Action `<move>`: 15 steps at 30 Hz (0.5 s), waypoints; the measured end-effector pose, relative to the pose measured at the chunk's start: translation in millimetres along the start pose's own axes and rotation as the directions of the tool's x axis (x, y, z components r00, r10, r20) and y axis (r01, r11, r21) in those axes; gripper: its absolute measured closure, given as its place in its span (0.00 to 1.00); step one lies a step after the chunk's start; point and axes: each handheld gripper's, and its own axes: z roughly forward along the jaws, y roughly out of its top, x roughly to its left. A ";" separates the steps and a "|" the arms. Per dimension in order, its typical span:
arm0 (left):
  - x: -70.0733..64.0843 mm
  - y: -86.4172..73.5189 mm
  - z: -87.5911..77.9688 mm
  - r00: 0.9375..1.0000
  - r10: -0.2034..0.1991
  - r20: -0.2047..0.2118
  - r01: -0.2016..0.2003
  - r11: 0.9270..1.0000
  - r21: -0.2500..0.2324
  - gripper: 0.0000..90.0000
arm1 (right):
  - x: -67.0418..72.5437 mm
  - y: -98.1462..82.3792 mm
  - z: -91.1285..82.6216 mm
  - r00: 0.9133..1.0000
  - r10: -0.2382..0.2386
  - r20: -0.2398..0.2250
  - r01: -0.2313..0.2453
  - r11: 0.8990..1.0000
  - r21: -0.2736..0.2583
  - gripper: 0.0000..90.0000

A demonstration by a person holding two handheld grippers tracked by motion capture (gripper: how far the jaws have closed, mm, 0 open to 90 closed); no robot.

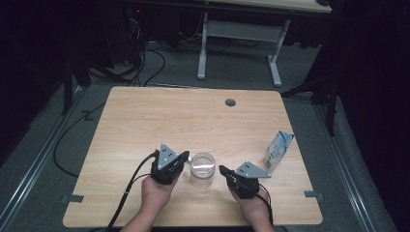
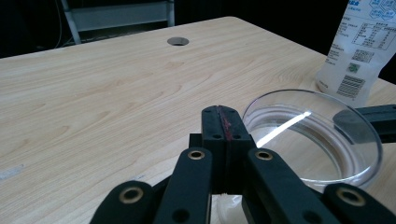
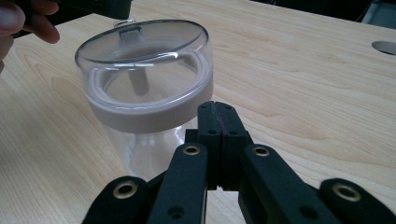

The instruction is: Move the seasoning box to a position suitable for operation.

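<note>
Clear plastic jar (image 1: 202, 170) with its transparent lid (image 3: 142, 51) on stands upright on the wooden surface (image 1: 159, 116), near its front edge, and it is your landmark. Your left hand-held gripper (image 1: 184, 157) sits just left of the jar, jaws pressed together on nothing, tips close to the lid's rim; whether they touch it is hard to tell. Your right hand-held gripper (image 1: 223, 169) sits just right of the jar, jaws likewise closed and empty, tips pointing at its side below the whitish band (image 3: 154, 116) under the lid. Right of the jar, beyond that gripper, a white and blue printed pouch (image 1: 278, 151) stands upright. Behind the jar, far back, lies a grey cable hole (image 1: 230, 102).
</note>
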 end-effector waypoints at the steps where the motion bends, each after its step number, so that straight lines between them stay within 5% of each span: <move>1: 0.0 0.0 0.0 1.000 0.001 0.000 -0.001 1.000 0.000 1.00 | 0.0 0.2 0.1 1.000 0.000 0.000 0.000 1.000 -0.002 1.00; 15: 1.1 -1.1 0.9 1.000 -0.008 0.005 0.008 1.000 0.001 1.00 | 2.2 2.2 -0.8 1.000 -0.003 -0.004 0.003 1.000 -0.017 1.00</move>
